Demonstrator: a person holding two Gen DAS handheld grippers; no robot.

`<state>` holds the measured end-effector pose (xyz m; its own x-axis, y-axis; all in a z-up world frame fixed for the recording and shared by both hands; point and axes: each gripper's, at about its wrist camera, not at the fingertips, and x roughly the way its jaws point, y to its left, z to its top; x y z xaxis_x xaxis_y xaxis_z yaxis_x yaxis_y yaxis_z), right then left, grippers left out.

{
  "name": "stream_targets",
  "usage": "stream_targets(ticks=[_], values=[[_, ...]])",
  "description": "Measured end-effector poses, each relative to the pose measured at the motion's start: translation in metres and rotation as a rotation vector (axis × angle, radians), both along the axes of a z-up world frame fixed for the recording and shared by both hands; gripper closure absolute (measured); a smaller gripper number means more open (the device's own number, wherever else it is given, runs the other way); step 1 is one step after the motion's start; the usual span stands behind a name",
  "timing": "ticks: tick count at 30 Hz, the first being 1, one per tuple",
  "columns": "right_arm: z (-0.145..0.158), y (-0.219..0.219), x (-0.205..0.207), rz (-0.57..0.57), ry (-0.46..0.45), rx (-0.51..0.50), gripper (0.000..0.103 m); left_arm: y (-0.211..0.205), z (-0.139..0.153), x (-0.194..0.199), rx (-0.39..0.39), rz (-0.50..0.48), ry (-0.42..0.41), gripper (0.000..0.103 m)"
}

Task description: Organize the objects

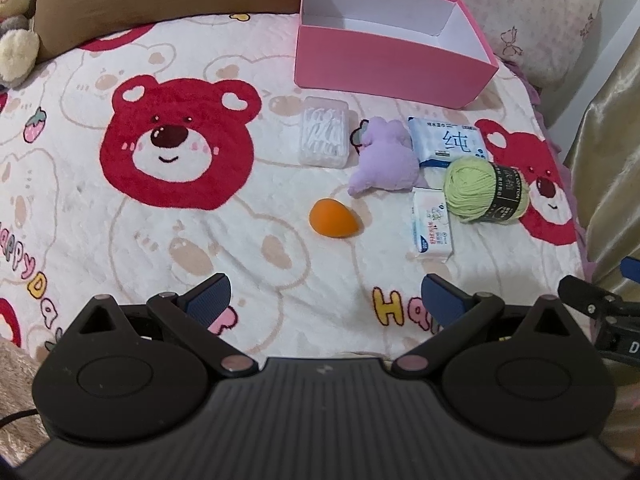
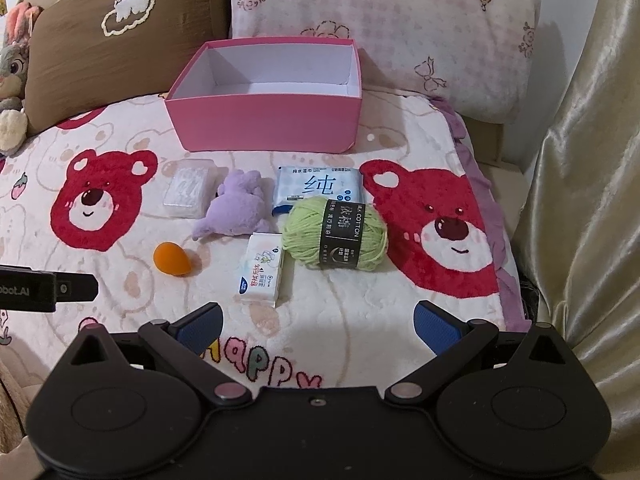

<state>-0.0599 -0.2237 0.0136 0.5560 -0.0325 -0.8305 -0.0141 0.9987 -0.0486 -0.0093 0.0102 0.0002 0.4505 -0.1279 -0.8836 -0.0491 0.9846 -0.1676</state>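
Observation:
An empty pink box [image 1: 384,64] [image 2: 264,124] stands at the back of the bear-print blanket. In front of it lie a clear swab case [image 1: 324,131] [image 2: 188,189], a purple plush [image 1: 384,158] [image 2: 236,210], a blue wet-wipe pack [image 1: 446,142] [image 2: 316,188], a green yarn ball [image 1: 486,189] [image 2: 336,234], a small tissue pack [image 1: 432,226] [image 2: 262,274] and an orange sponge egg [image 1: 334,218] [image 2: 172,260]. My left gripper [image 1: 326,300] is open, short of the egg. My right gripper [image 2: 318,326] is open, short of the tissue pack and yarn.
A brown cushion [image 2: 120,36] and a pink-print pillow [image 2: 380,20] lean behind the box. A grey plush rabbit [image 2: 12,76] sits far left. A shiny beige curtain [image 2: 580,160] hangs along the right. The blanket's purple edge [image 2: 492,216] drops off at right.

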Motion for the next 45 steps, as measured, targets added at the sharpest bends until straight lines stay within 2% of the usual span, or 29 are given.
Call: stream_targets(ticks=[3, 7, 20, 37, 45], values=[[0.000, 0.000, 0.000, -0.002, 0.001, -0.002, 0.001, 0.000, -0.003, 0.002, 0.013, 0.002, 0.009, 0.000], [0.000, 0.001, 0.000, 0.001, -0.002, -0.001, 0.001, 0.002, -0.007, 0.003, -0.014, 0.019, 0.025, 0.000], [-0.002, 0.002, 0.001, 0.011, -0.001, -0.001, 0.000, 0.001, -0.011, 0.005, -0.033, 0.000, 0.048, 0.000], [-0.003, 0.002, 0.001, 0.013, 0.007, 0.009, 0.001, -0.005, -0.008, 0.004, -0.006, -0.033, 0.048, 0.000], [0.003, 0.000, -0.003, -0.005, -0.064, 0.045, 0.000, -0.002, 0.002, 0.001, -0.004, -0.045, 0.018, 0.000]])
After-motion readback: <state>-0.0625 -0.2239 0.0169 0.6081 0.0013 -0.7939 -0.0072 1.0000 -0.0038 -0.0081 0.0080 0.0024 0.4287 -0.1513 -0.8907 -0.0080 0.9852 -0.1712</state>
